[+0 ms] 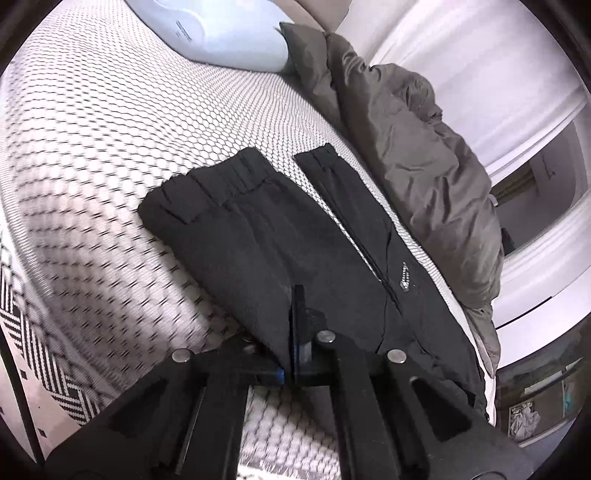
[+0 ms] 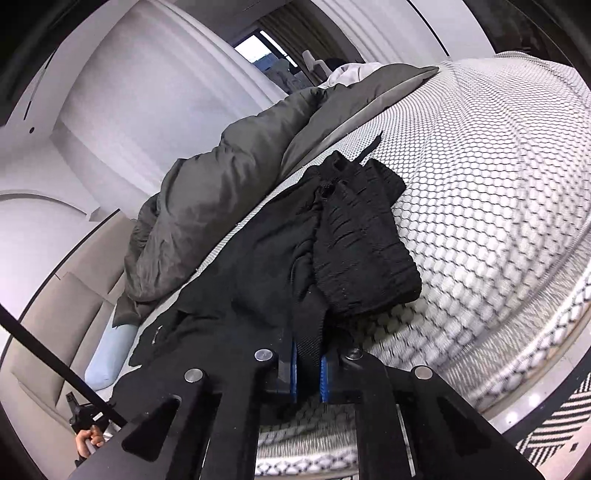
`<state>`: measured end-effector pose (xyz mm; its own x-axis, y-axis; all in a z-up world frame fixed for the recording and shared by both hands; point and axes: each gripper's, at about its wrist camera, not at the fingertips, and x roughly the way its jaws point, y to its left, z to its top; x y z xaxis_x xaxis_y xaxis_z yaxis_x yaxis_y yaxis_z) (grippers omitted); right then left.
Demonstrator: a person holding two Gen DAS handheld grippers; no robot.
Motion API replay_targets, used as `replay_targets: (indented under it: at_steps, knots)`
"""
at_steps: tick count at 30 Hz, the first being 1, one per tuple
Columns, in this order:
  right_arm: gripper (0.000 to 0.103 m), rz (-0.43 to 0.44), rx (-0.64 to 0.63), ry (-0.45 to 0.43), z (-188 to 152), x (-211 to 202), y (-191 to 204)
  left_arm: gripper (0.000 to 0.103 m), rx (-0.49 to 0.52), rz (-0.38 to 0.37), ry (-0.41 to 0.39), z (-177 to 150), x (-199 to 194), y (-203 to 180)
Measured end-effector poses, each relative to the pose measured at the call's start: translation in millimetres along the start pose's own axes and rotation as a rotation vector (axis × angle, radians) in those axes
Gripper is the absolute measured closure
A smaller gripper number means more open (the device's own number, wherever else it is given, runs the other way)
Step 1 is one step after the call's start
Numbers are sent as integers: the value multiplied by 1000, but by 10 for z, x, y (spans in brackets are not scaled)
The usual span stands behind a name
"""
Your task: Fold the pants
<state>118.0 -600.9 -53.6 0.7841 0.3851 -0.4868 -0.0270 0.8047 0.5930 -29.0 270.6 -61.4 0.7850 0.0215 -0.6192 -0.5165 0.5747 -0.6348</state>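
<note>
Pants (image 1: 280, 229), black ones, are lying on a bed (image 1: 110, 155) with a white honeycomb-pattern cover, legs side by side with a thin strip of cover showing between them. From the left wrist view you can see both cuffs at the far end and a small silver logo (image 1: 403, 276) on one leg. Left tongs (image 1: 297, 332) are pinched together on the near edge of the fabric, so that side is gripped. Right tongs (image 2: 309, 369) are clamped on a strip of the black fabric too, with the elastic waistband (image 2: 362, 243) bunched up and flopped over just past them. A rumpled grey duvet (image 1: 413, 177) sits right alongside the pants, touching or nearly so, and a pale blue pillow (image 1: 229, 33) is at the far end of the bed. Black-and-white zigzag rug (image 1: 48, 362) down on the floor.
</note>
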Motion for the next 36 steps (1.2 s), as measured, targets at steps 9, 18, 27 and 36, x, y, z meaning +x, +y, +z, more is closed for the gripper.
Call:
replay_targets:
  at_steps: [9, 18, 27, 36]
  knots:
    - [96, 29, -1, -50, 120, -415, 241, 103, 37, -43, -41, 189, -237, -218]
    - [96, -49, -94, -98, 1139, 247, 1021, 103, 80, -16, -27, 1211, 462, -1230]
    - [57, -306, -135, -27, 2055, 1843, 1382, 56, 93, 197, 92, 1916, 1898, -1858]
    - [5, -172, -154, -69, 1340, 1639, 1354, 1, 81, 97, 76, 1500, 1493, -1499]
